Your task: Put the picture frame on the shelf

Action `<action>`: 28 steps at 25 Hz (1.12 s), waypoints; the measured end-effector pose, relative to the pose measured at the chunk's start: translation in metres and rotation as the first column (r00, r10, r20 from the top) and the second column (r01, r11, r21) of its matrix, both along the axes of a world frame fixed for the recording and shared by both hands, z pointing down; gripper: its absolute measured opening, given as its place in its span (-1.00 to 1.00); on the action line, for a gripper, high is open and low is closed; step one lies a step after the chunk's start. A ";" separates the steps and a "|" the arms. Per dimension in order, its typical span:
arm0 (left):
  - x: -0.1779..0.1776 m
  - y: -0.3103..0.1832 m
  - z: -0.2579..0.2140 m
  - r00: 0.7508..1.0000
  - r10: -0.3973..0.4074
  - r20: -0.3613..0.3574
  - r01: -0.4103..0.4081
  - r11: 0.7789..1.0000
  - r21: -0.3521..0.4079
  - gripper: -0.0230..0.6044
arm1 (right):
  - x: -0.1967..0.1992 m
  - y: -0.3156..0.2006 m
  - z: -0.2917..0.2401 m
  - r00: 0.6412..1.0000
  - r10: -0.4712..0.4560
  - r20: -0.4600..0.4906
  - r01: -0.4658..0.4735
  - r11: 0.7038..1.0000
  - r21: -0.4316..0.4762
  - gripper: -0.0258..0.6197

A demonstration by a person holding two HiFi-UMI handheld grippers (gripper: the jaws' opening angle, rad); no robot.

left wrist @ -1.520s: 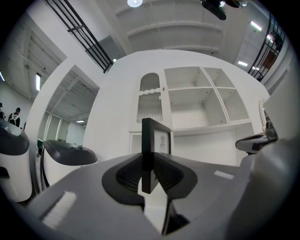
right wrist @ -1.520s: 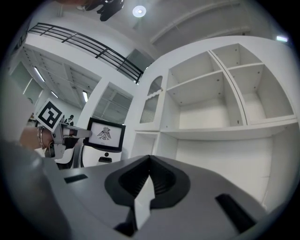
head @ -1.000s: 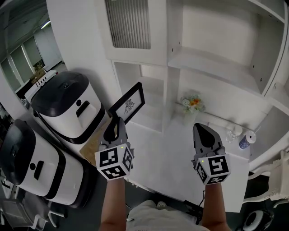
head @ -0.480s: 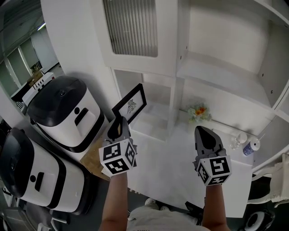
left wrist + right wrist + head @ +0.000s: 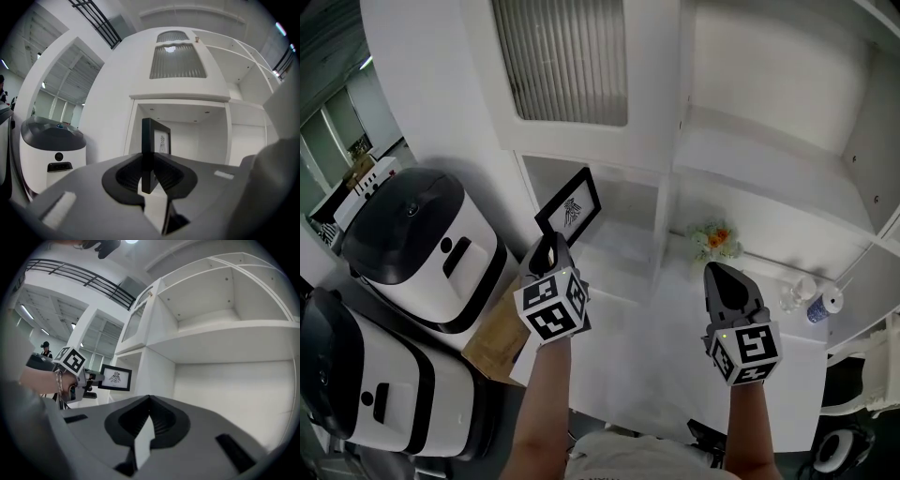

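A black picture frame [image 5: 569, 205] with a small drawing on white is held up in front of the low left compartment of the white shelf [image 5: 609, 239]. My left gripper [image 5: 550, 253] is shut on the frame's lower edge. In the left gripper view the frame [image 5: 154, 145] stands edge-on between the jaws of the left gripper [image 5: 149, 180], before the open compartment [image 5: 187, 131]. My right gripper [image 5: 727, 286] hovers over the white surface at the right, shut on nothing. The right gripper view shows the frame [image 5: 115, 378] off to the left, with the right gripper [image 5: 149, 416] in the foreground.
Two white-and-black machines [image 5: 417, 239] stand to the left, beside a brown box [image 5: 499, 333]. A small flower pot [image 5: 712, 239] sits on the white counter [image 5: 675, 356], a blue-capped bottle [image 5: 818, 305] farther right. A ribbed cabinet door [image 5: 562, 61] hangs above the compartment.
My left gripper has carried the frame up and closer to the low left compartment. The view has shifted towards the shelf. My right gripper has hardly moved.
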State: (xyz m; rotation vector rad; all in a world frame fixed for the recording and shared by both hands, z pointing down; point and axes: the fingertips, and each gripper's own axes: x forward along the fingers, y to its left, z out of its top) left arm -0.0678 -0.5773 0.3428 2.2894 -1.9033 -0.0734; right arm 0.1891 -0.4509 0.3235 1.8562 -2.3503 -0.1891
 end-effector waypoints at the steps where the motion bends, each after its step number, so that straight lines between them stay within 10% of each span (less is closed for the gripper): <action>1: 0.001 -0.006 0.002 1.000 -0.001 -0.004 0.001 1.000 -0.002 -0.68 | 0.001 -0.002 0.002 1.000 0.003 -0.002 -0.003 1.000 -0.004 -0.90; 28: -0.011 -0.105 0.055 0.989 -0.149 -0.006 0.148 0.984 -0.099 -0.68 | -0.001 -0.044 0.031 0.998 0.004 -0.057 -0.008 0.997 -0.075 -0.90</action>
